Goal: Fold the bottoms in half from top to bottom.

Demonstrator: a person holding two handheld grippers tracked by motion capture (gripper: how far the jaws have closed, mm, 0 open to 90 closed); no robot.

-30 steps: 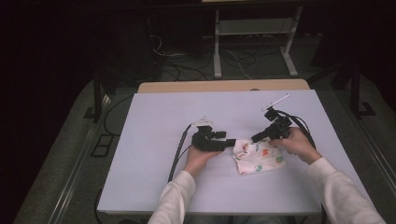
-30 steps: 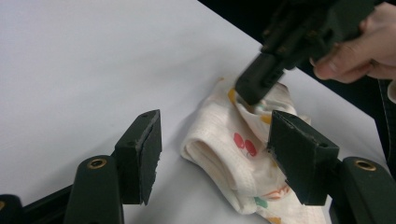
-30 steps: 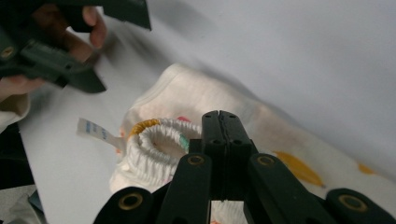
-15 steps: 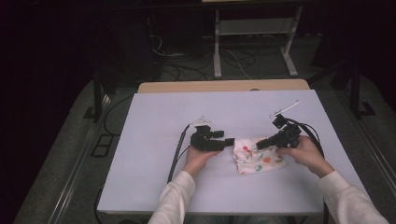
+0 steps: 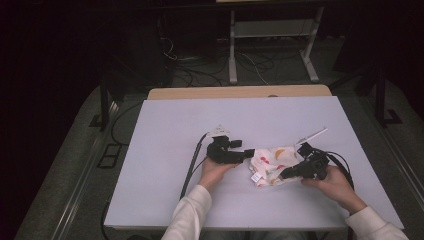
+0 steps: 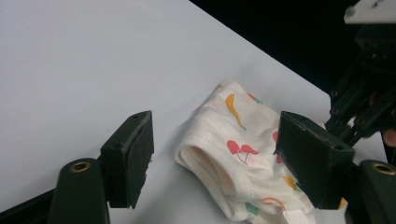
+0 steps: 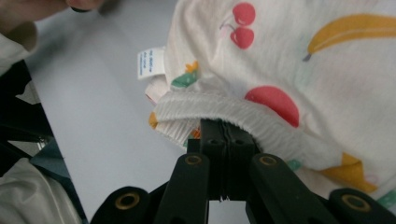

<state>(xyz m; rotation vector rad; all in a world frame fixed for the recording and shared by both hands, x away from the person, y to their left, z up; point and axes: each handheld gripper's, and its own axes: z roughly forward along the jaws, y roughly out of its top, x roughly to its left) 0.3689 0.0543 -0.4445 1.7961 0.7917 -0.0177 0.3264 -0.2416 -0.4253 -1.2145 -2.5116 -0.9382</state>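
Note:
A small white cloth [image 5: 272, 164] printed with cherries and bananas lies crumpled on the white table [image 5: 175, 130]. My left gripper [image 5: 253, 152] lies at the cloth's left end and is open. In the left gripper view its jaws have just been opening, and the cloth [image 6: 233, 144] lies between and ahead of the left gripper [image 6: 215, 135] with no pad touching it. My right gripper [image 5: 286, 173] is at the cloth's near right side. In the right gripper view the right gripper [image 7: 223, 128] is shut on the ribbed hem of the cloth [image 7: 289, 60].
A white care label [image 7: 152, 63] hangs off the cloth's edge. Black cables [image 5: 192, 160] trail from both grippers across the table. A wooden strip [image 5: 240, 92] borders the table's far edge. A metal stand [image 5: 272, 45] and floor cables are behind it.
My right gripper has moved toward the near right, drawing the cloth's hem with it. The left gripper's jaws stand a little wider, and that hand has stayed in place.

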